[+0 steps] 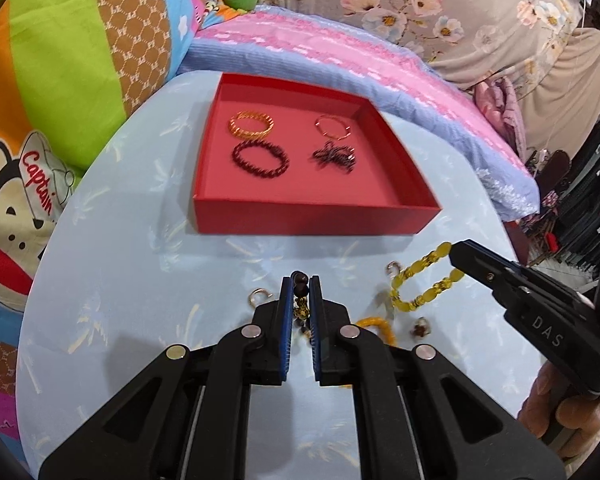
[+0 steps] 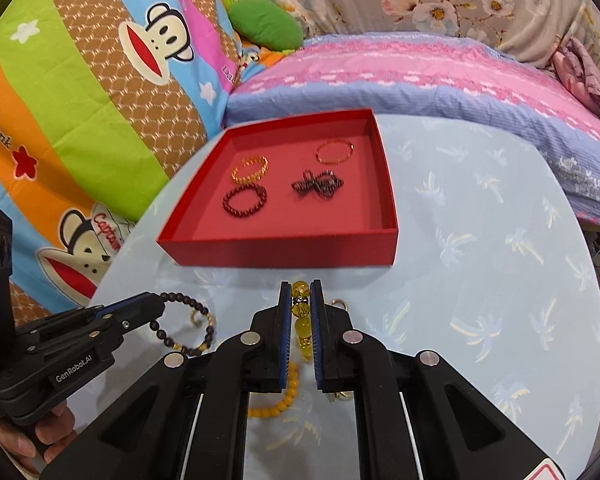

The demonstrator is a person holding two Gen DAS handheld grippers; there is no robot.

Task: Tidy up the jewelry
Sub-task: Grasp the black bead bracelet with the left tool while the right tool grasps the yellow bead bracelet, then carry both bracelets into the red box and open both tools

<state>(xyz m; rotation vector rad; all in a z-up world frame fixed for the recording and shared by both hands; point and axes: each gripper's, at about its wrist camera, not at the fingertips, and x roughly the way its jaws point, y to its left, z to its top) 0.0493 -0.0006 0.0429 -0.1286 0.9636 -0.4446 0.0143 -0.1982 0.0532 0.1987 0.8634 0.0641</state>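
My left gripper [image 1: 300,285] pinches a dark beaded bracelet [image 2: 188,326], my right gripper [image 2: 300,292] clamps a yellow beaded bracelet [image 1: 422,280], both just before the red tray [image 1: 316,216] on the table [image 2: 480,260].

Four bracelets [image 1: 260,145] were laid in the red tray [image 1: 312,216]. A dark bead bracelet [image 2: 186,326] and a yellow one [image 1: 424,280] were held up.

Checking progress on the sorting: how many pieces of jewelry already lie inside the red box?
4, all in the red box: gold bracelet back left, thin copper bangle back right, dark red bead bracelet front left, black tangled piece front right.
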